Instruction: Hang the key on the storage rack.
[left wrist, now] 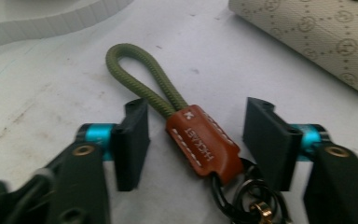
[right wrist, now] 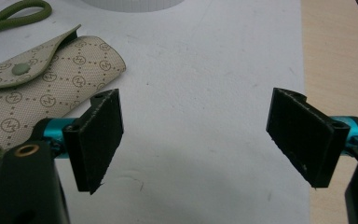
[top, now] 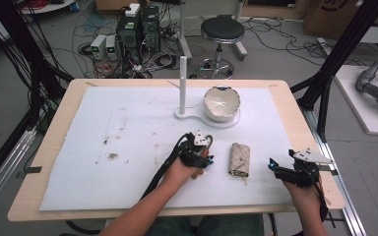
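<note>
A key fob lies on the white mat (top: 128,123): an olive cord loop (left wrist: 140,74) runs into a brown leather tab (left wrist: 205,144), with dark metal rings (left wrist: 251,196) at its near end. My left gripper (left wrist: 196,116) (top: 203,147) is low over it, its jaws on either side of the tab with a gap at each pad, so it is open. A beige patterned key pouch (top: 239,158) (left wrist: 321,32) (right wrist: 37,88) lies just right of the fob. My right gripper (right wrist: 196,112) (top: 275,167) stands open to the pouch's right with bare mat between its jaws.
A white cracked bowl (top: 221,103) rests on a white stand whose upright post (top: 182,83) rises at the mat's back middle. The wooden table edge (right wrist: 335,56) runs close to the right gripper. Brown stains (top: 112,156) mark the mat's left part.
</note>
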Demonstrator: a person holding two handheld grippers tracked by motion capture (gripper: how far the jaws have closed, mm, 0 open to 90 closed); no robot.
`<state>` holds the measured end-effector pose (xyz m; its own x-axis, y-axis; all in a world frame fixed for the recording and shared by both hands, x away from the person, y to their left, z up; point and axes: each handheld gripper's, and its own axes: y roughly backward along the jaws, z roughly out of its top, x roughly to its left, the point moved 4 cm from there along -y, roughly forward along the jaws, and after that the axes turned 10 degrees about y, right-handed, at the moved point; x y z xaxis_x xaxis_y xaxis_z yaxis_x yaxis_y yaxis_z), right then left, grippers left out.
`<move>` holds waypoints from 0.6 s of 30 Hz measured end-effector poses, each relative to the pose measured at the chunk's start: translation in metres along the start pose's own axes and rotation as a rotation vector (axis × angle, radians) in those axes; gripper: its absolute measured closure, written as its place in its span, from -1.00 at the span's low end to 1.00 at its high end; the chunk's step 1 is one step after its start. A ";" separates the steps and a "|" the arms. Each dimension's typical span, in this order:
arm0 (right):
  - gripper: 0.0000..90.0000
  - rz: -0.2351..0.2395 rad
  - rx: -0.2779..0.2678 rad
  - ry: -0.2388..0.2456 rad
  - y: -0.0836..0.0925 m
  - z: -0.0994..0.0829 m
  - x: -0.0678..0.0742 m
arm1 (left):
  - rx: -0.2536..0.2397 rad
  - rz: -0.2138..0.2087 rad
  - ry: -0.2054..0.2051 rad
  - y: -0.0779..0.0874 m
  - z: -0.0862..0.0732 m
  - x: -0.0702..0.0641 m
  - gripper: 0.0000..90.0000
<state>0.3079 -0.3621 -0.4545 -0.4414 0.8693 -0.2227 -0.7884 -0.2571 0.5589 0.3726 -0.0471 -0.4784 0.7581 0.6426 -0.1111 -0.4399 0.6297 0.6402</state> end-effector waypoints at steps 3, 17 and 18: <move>-0.58 -0.001 0.000 0.000 0.000 0.000 0.000 | -0.001 -0.005 -0.003 0.000 0.000 -0.001 0.13; -0.58 0.001 0.007 0.008 0.000 -0.001 0.002 | -0.011 -0.013 0.039 0.001 0.000 0.003 0.38; -0.58 0.001 0.005 0.009 0.000 0.000 0.002 | -0.014 -0.018 0.049 0.002 0.000 0.004 0.46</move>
<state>0.3069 -0.3601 -0.4556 -0.4465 0.8649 -0.2295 -0.7854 -0.2560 0.5635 0.3748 -0.0431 -0.4780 0.7416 0.6516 -0.1593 -0.4338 0.6470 0.6270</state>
